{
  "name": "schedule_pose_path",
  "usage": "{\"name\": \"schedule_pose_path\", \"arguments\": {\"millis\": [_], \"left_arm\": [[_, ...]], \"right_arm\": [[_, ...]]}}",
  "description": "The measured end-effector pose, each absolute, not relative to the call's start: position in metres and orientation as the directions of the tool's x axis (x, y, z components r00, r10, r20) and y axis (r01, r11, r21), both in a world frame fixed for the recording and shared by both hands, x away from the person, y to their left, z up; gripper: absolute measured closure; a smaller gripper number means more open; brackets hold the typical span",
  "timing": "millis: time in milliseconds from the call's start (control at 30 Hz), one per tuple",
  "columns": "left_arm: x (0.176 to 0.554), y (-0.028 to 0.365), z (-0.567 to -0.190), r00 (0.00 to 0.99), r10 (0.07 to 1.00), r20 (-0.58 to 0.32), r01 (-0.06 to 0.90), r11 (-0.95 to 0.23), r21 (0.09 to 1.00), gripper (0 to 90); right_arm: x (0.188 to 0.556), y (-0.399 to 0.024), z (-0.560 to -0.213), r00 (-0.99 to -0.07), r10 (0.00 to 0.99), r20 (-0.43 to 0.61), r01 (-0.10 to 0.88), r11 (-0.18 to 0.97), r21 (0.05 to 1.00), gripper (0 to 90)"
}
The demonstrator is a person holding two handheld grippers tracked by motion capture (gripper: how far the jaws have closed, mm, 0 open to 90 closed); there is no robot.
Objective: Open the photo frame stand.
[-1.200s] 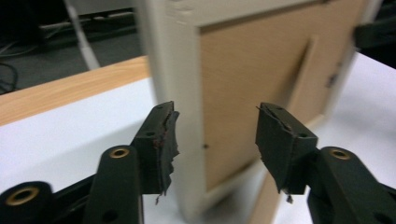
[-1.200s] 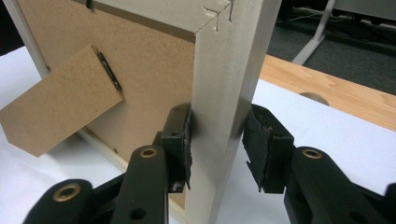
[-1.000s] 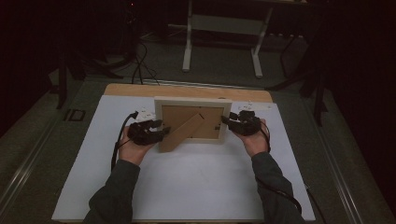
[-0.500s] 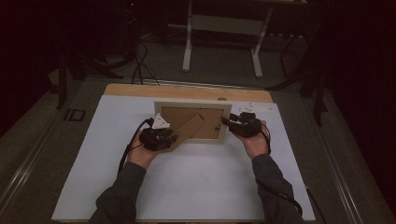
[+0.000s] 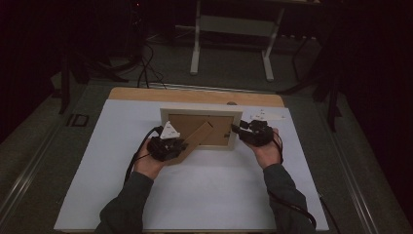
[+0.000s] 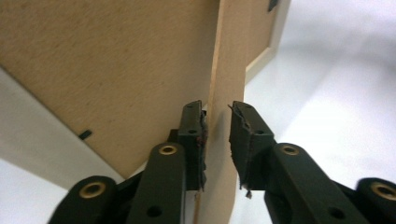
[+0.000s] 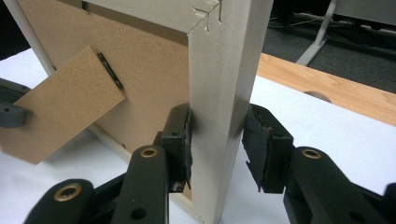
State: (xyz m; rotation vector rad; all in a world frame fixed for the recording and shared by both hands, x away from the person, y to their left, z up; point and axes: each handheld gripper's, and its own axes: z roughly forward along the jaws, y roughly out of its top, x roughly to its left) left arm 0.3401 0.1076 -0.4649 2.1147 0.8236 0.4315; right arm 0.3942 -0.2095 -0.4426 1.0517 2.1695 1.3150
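Observation:
A pale wooden picture frame stands upright on the white table, its brown back toward me. Its fibreboard stand swings out at a slant to the lower left. My left gripper is at the stand's lower end. In the left gripper view the stand runs between the jaws of my left gripper, which have just been closing; one pad lies against it, the other looks slightly off. My right gripper is shut on the frame's right side bar, which sits between its pads.
A bare wooden strip runs along the table's far edge. Beyond it, on the dark floor, are a white desk base and cables. Open white tabletop lies in front of the frame between my forearms.
My left gripper has moved right, from the frame's left edge to the stand, and its jaws have narrowed around the stand. The right gripper and the frame have stayed put.

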Motion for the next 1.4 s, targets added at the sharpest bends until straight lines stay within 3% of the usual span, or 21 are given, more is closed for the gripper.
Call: {"name": "schedule_pose_path", "arguments": {"millis": [1400], "left_arm": [[0.304,0.099,-0.475,0.765,0.644,0.014,0.375,-0.462,0.803,83.9]], "right_arm": [[0.354,-0.208,-0.449,-0.643,0.762,-0.077,0.303,0.345,0.888,62.4]]}}
